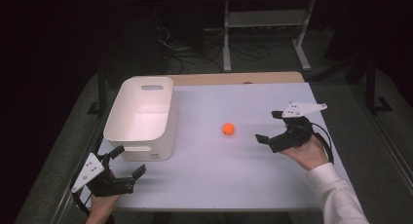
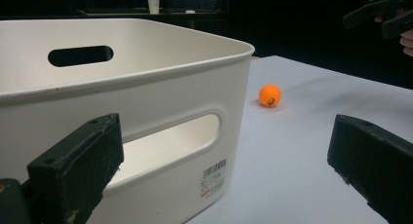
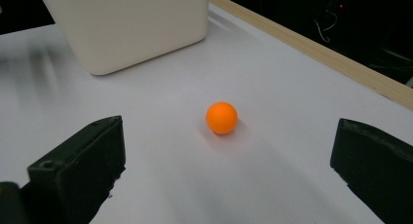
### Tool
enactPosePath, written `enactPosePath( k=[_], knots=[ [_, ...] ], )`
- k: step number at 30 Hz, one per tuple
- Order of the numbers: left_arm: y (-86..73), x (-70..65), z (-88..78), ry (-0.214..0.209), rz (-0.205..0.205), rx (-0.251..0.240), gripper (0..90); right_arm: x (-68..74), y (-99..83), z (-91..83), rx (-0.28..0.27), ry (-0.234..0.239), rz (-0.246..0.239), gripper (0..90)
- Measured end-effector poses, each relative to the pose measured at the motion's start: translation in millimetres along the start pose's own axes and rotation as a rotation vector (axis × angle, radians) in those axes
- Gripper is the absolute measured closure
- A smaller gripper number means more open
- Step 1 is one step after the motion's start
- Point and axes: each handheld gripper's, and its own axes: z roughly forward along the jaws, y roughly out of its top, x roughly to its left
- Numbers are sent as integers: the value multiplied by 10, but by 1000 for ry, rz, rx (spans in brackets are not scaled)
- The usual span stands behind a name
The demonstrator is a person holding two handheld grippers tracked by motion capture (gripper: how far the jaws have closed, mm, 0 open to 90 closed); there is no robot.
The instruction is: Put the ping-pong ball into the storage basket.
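A small orange ball (image 1: 228,129) lies on the white table (image 1: 253,175), right of the white plastic bin (image 1: 141,112). My right gripper (image 1: 269,126) hovers open just right of the ball, its jaws pointing at it; in the right gripper view the ball (image 3: 221,118) sits ahead, between the spread jaws. My left gripper (image 1: 128,160) is open at the table's front left corner, close to the bin's near wall (image 2: 160,131). The left gripper view has the ball (image 2: 270,95) past the bin's corner.
The bin is empty, with handle slots (image 1: 152,87) in its end walls and a barcode label (image 2: 213,177) on the near one. A wooden strip (image 3: 311,46) edges the table's far side. Beyond it are cables and a white frame (image 1: 265,19) on the dark floor.
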Motion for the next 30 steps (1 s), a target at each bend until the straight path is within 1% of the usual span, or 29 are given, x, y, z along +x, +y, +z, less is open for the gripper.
enactPosePath(
  k=[1,4,5,6,7,11,12,13,16,19,26,30],
  knots=[
    [0,1,0,-1,1,1,0,-1,21,20,7,2,-6,0],
    [0,3,-1,-1,4,6,0,0,44,38,18,4,-3,0],
    [-1,2,1,-1,2,5,0,-8,54,49,21,4,-12,0],
    [0,8,-4,1,10,13,0,-11,67,58,26,5,-10,0],
    [-1,2,0,-1,1,6,0,-24,92,74,33,2,-18,0],
    [-1,1,2,-2,-3,3,0,-39,130,94,42,3,-28,0],
    [-2,1,3,-3,-4,2,0,-42,139,105,50,2,-27,0],
    [-2,10,-2,-1,7,12,0,-52,154,132,73,-1,-25,0],
    [-2,6,1,-3,4,8,0,-68,169,159,85,-1,-31,0],
    [-2,7,1,-3,3,8,0,-83,196,193,98,2,-25,0],
    [-2,11,-2,1,6,12,0,-169,296,254,107,19,-8,0],
    [-2,13,-2,2,1,11,0,-222,352,303,122,19,-8,0]
  ],
)
